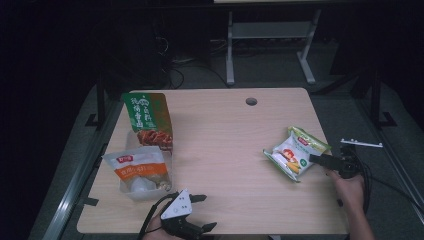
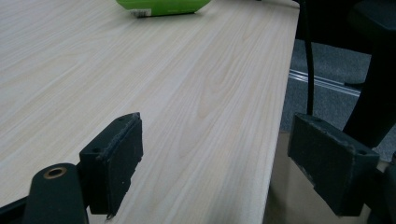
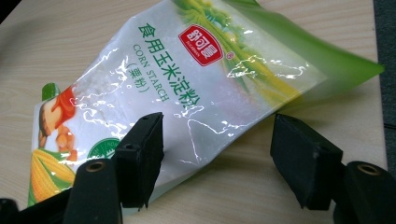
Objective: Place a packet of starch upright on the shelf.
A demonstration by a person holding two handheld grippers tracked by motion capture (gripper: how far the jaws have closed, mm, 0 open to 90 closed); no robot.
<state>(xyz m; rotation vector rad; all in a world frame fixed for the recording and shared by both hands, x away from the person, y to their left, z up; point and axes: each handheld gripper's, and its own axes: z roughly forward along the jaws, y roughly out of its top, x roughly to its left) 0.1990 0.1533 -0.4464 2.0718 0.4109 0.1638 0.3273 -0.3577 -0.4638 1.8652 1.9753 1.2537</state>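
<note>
At table right, the right gripper [image 3: 217, 158], jaws apart, straddles the corn starch pouch [image 3: 187, 88]: glossy, slippery, powder-slack, likely best pinched at its flat edge; the left gripper [image 2: 229, 158] stands apart, empty.

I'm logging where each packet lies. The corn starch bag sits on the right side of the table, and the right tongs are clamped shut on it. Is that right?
Not quite. The corn starch bag does sit on the right side of the table, but the right tongs are open, not clamped shut. The right gripper view shows the jaws spread wide, one over the bag's lower edge and the other over bare wood.
</note>
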